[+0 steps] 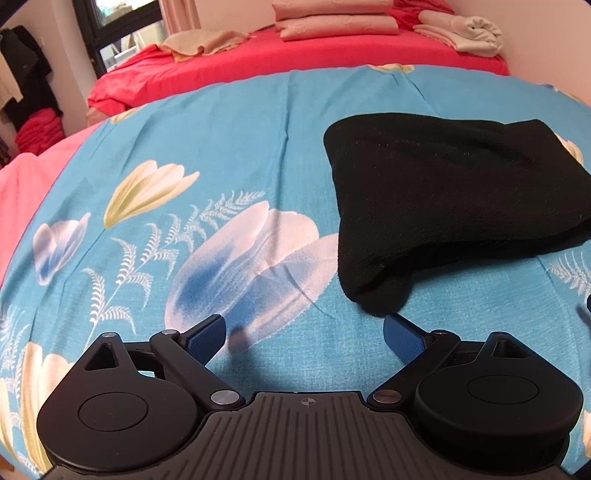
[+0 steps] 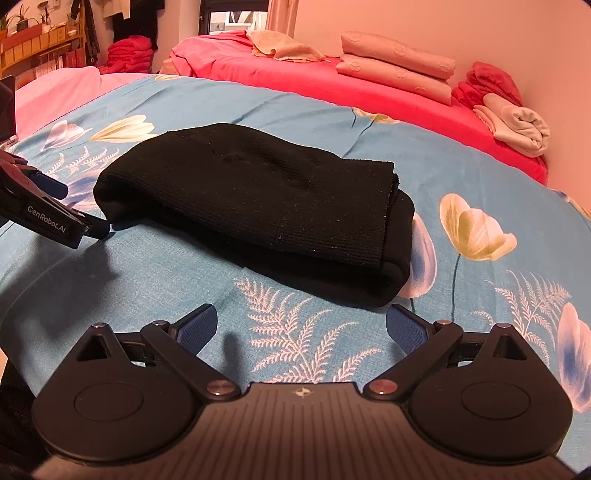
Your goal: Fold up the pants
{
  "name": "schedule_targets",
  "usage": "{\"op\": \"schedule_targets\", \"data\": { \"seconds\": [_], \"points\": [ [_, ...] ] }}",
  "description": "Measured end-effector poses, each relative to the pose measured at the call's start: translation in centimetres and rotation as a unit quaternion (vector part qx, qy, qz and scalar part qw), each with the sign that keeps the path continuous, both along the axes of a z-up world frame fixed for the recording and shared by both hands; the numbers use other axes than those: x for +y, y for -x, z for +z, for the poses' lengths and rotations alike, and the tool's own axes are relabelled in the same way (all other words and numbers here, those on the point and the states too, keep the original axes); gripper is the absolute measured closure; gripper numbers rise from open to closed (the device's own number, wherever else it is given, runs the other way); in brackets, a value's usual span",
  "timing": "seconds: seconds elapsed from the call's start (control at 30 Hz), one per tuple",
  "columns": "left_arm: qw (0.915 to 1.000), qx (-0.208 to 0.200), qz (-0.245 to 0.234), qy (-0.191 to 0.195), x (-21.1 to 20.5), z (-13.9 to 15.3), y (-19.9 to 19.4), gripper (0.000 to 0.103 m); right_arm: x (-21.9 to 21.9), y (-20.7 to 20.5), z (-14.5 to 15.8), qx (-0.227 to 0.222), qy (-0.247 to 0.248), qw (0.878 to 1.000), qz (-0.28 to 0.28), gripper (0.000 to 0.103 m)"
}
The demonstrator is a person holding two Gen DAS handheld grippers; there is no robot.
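Note:
Black pants (image 1: 447,199) lie folded into a thick bundle on the blue flowered bedspread (image 1: 221,147). My left gripper (image 1: 304,334) hovers open just short of the bundle's near left corner, with nothing between its blue pads. In the right wrist view the same pants (image 2: 258,206) fill the middle, layered with a folded edge on the right. My right gripper (image 2: 301,326) is open in front of their near edge, empty. The left gripper (image 2: 48,210) shows at the left edge of that view, beside the bundle's left end.
Beyond the bedspread (image 2: 480,177) is a red sheet (image 1: 332,51) carrying folded pink towels (image 2: 395,66), a rolled pale cloth (image 2: 517,125) and a beige cloth (image 1: 203,42). A window (image 1: 118,26), hanging clothes and a shelf (image 2: 37,40) stand at the far left.

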State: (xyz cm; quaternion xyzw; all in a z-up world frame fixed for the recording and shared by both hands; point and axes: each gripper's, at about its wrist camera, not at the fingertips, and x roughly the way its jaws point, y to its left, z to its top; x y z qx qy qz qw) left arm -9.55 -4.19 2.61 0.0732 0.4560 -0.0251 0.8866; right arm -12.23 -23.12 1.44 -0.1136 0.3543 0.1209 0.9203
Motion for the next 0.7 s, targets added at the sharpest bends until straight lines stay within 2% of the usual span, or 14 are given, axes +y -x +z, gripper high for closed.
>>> {"op": "schedule_targets", "data": {
  "seconds": [0.7],
  "points": [
    [1.0000,0.001,-0.002,-0.001,0.07,-0.21,-0.36,0.000,0.18,-0.50,0.03,0.001,-0.003,1.000,0.004,0.004]
  ]
}}
